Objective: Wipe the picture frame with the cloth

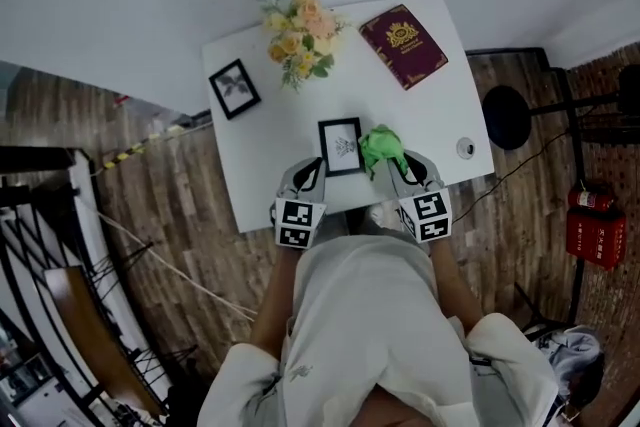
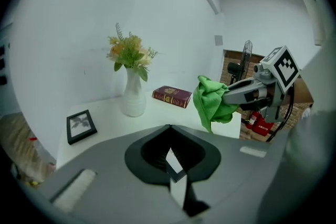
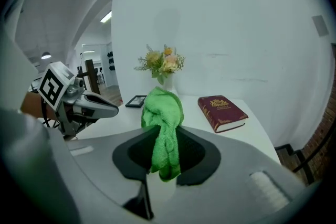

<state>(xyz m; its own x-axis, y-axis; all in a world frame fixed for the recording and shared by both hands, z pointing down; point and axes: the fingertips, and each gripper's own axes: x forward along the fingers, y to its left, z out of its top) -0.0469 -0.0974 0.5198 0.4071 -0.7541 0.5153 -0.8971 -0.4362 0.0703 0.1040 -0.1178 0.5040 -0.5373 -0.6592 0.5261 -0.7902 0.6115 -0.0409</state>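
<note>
- Left gripper (image 1: 312, 173): jaws closed on the frame (image 1: 341, 146). Its own view shows the frame (image 2: 177, 181) edge-on as a thin slab pinched between them. Judged purpose: to steady the frame so that wiping cannot push it over or slide it.
- Frame: stands near the front edge of the table (image 1: 262, 195), in front of the person, its picture side turned up toward the head view. This presents the face to be cleaned.
- Right gripper (image 1: 397, 170): jaws clamped on a bunched green cloth (image 3: 164, 134). A fold hangs down past them and a wad stands above, leaving loose fabric free to meet the glass.
- Cloth (image 1: 382, 148): just beside the frame's right edge. Whether it touches cannot be told. The wipe appears about to begin or only just begun.
- The grippers sit side by side and close, one to each side of the frame, so that holding and wiping do not cross.
- Background, well apart from the work: a second frame (image 1: 232, 88), a vase (image 2: 134, 94) of flowers, and a red book (image 1: 403, 46).
</note>
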